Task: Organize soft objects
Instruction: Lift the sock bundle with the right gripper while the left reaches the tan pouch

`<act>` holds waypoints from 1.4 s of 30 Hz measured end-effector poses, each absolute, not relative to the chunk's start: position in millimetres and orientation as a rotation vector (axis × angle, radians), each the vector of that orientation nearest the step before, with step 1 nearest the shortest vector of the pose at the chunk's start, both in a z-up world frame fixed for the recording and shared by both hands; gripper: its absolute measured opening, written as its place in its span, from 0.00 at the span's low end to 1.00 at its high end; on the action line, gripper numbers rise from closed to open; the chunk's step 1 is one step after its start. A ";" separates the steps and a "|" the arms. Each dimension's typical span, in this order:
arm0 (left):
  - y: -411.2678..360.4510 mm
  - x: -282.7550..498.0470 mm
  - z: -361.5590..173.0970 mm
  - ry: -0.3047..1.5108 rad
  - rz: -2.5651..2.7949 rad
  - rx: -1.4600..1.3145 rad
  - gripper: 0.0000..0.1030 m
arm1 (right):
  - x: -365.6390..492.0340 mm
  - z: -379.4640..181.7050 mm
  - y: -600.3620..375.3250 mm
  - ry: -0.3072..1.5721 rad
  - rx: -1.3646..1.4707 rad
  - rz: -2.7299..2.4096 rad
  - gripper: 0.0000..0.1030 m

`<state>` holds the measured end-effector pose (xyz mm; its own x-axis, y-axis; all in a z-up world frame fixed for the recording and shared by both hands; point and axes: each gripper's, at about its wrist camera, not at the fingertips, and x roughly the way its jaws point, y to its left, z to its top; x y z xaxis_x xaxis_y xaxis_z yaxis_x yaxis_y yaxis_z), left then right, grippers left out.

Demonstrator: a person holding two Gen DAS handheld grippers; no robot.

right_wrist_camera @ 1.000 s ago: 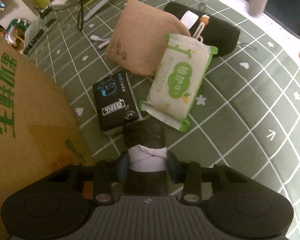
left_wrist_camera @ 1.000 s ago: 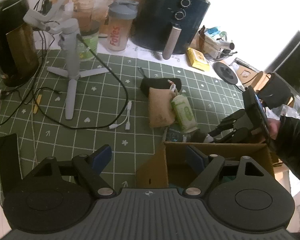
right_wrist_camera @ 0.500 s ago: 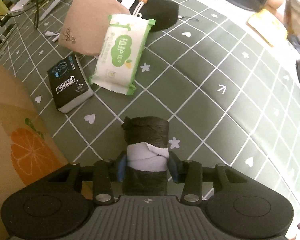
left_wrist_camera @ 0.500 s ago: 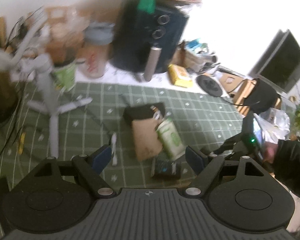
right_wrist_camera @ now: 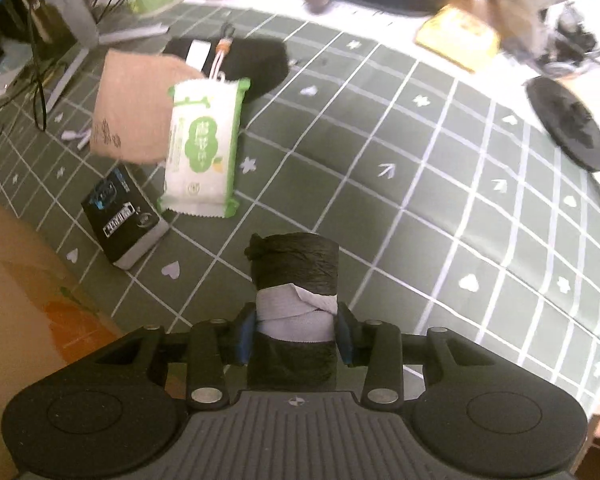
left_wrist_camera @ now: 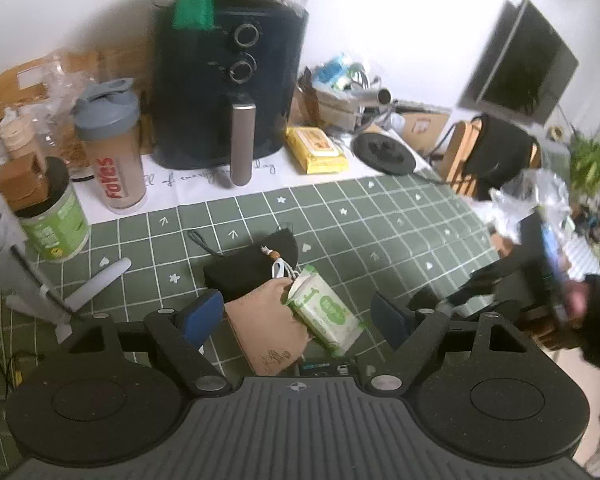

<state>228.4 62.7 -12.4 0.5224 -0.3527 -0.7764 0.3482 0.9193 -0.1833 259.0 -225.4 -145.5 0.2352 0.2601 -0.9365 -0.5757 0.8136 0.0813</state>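
Lifted farther from the cardboard box, black roll clamped in right hand-held gripper; left hand-held gripper spread wide

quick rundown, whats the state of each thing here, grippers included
left gripper: open, holding nothing, above the pile
right gripper: shut on the black roll
black roll: held, white band around its middle
wipes pack: flat, sealed, overlapping the tan pouch
tan pouch: lying flat, partly on the black pouch
black pouch: flat on the mat
black tissue pack: on the mat beside the cardboard box
shaker bottle: upright, lid shut
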 end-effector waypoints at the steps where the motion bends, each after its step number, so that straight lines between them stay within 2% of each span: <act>1: 62.6 231.7 -15.4 0.937 -0.427 0.006 0.78 | 256.4 -141.2 -228.8 1.195 -0.303 0.573 0.42; 14: 55.5 280.0 -74.1 1.040 -0.428 0.100 0.78 | 231.9 -102.9 -264.1 1.131 -0.208 0.403 0.42; 19: 60.0 301.5 -101.4 1.111 -0.405 0.050 0.71 | 220.4 -90.8 -275.1 1.109 -0.183 0.339 0.42; 23: 61.2 310.2 -120.7 1.162 -0.399 0.031 0.70 | 208.7 -79.1 -285.4 1.089 -0.131 0.289 0.42; 24: 61.5 312.1 -125.8 1.179 -0.400 0.019 0.60 | 204.9 -76.3 -286.6 1.085 -0.128 0.281 0.42; 25: 62.3 313.7 -130.1 1.197 -0.405 0.004 0.42 | 202.1 -74.0 -287.3 1.082 -0.127 0.275 0.42; 26: 63.5 314.6 -133.5 1.214 -0.418 -0.016 0.32 | 197.8 -71.4 -287.8 1.078 -0.128 0.268 0.42; 27: 64.6 314.1 -135.2 1.225 -0.429 -0.032 0.16 | 193.3 -68.9 -288.4 1.075 -0.133 0.261 0.42; 28: 65.9 313.1 -135.6 1.231 -0.444 -0.049 0.10 | 189.7 -67.0 -288.7 1.073 -0.140 0.255 0.42; 33: 67.9 303.9 -124.9 1.189 -0.477 -0.063 0.04 | 170.0 -55.5 -294.5 1.060 -0.144 0.222 0.42; 42: 61.1 282.8 -93.9 1.073 -0.498 -0.071 0.03 | 160.3 -46.1 -301.0 1.046 -0.144 0.222 0.42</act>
